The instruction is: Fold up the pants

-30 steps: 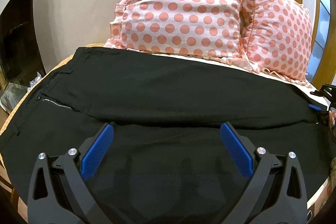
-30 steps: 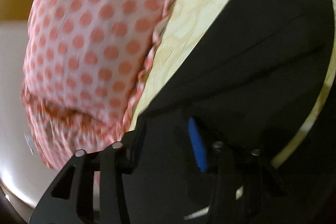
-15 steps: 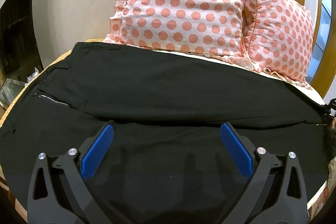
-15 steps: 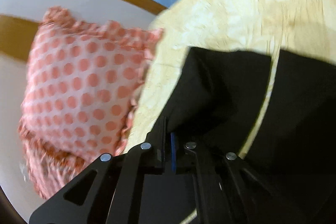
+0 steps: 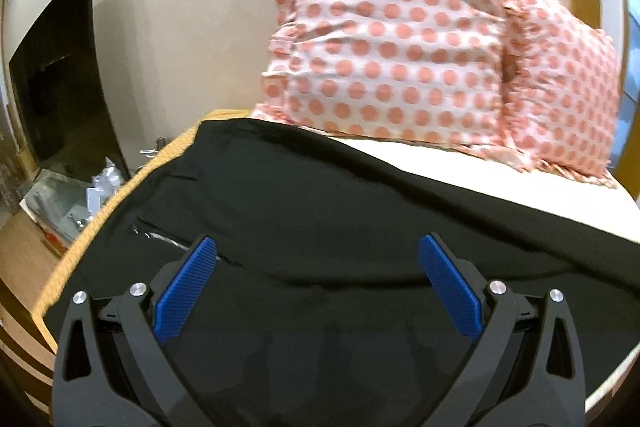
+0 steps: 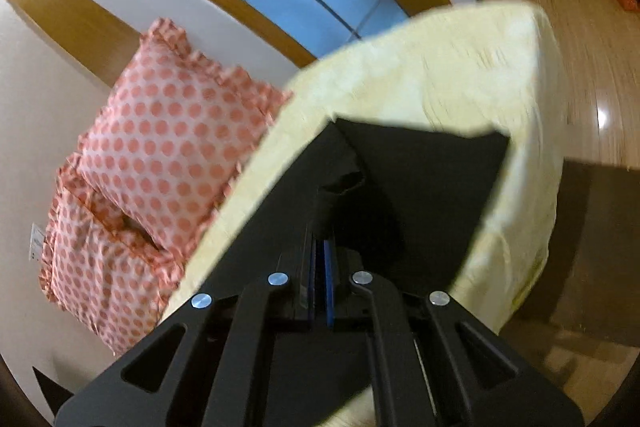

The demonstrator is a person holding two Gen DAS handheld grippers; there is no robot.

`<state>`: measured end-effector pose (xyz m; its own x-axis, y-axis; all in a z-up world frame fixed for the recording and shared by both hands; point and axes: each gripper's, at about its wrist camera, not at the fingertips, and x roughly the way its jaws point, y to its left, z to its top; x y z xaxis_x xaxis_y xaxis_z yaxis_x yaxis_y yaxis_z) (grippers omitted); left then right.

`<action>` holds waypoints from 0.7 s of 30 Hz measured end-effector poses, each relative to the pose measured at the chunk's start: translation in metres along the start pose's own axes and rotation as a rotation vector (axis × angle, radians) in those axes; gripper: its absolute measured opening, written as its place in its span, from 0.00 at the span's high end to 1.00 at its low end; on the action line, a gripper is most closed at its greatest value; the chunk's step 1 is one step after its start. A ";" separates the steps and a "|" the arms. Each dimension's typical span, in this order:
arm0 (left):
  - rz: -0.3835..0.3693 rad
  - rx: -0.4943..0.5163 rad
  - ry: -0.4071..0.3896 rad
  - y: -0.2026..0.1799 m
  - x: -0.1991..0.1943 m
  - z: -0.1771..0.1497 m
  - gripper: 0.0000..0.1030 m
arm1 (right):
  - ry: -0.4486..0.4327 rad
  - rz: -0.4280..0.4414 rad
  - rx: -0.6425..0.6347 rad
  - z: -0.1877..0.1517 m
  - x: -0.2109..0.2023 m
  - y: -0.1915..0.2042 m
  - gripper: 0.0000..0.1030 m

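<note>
Black pants [image 5: 328, 215] lie spread across the bed, one leg folded over the other, with a zip pocket [image 5: 160, 237] at the left. My left gripper [image 5: 316, 255] is open and empty, hovering just above the pants near their waist end. My right gripper [image 6: 322, 227] is shut on the pants' leg end [image 6: 420, 179] and holds it lifted off the bed; the cloth hangs bunched from the blue pads.
Two pink polka-dot pillows [image 5: 400, 51] lean on the wall at the bed's head; they also show in the right wrist view [image 6: 160, 147]. The yellow mattress [image 6: 460, 67] ends at a corner near the wooden floor [image 6: 580, 47]. A dark TV [image 5: 60, 79] stands left.
My right gripper has closed on the leg end and lifted it up off the bed. My left gripper has drifted left toward the waist, still open.
</note>
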<state>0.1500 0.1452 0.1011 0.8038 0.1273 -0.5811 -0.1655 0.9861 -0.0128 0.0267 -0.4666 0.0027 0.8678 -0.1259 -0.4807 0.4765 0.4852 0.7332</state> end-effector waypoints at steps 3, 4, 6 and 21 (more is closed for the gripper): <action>-0.076 -0.059 0.022 0.017 0.018 0.026 0.02 | 0.022 0.003 0.019 0.000 0.007 -0.005 0.97; -0.093 -0.082 0.030 0.021 0.026 0.034 0.02 | 0.027 0.004 0.015 0.003 0.010 -0.004 0.97; -0.076 -0.116 0.068 0.026 0.050 0.054 0.02 | 0.035 0.003 -0.002 0.005 0.011 -0.002 0.97; 0.045 -0.299 0.508 0.030 0.270 0.121 0.35 | 0.106 -0.018 0.025 0.010 0.008 -0.008 0.87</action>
<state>0.4312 0.2223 0.0422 0.4301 0.0291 -0.9023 -0.4065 0.8987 -0.1647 0.0315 -0.4800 -0.0027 0.8398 -0.0413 -0.5413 0.4965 0.4618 0.7350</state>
